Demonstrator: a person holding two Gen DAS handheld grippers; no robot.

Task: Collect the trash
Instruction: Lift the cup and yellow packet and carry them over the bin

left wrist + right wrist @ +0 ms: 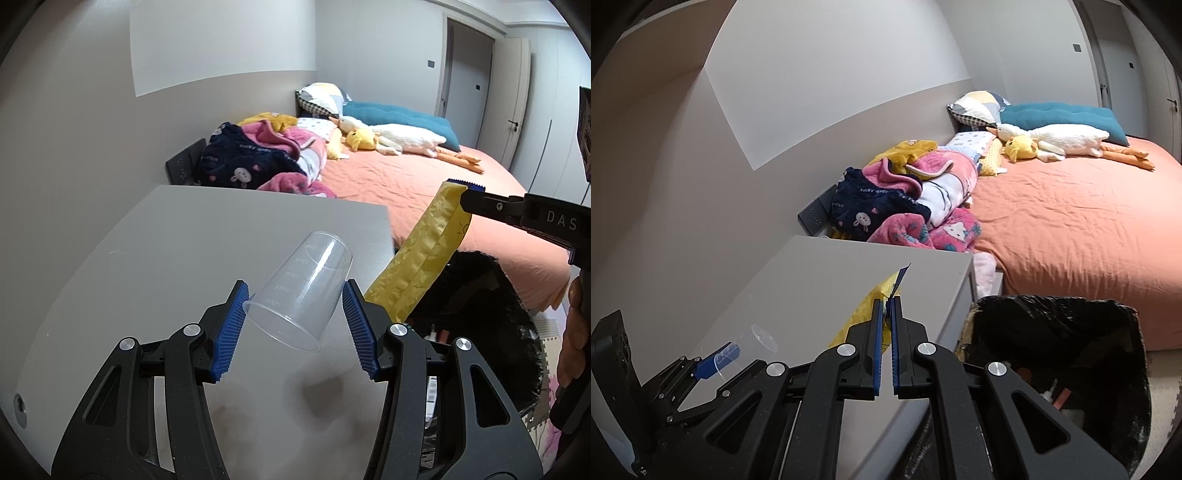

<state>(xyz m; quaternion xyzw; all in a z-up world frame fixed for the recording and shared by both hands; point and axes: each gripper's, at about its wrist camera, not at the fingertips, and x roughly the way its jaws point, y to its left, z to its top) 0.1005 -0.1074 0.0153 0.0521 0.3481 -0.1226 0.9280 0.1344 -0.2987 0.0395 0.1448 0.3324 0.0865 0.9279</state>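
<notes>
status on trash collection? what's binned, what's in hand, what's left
Done: the black-lined bin already holds a few items. In hand: the right gripper is shut on the yellow wrapper, hanging at the table edge beside the bin, not yet dropped. The left gripper is open around the clear plastic cup, not clamped. Left: drop the wrapper, grip and bin the cup.
</notes>
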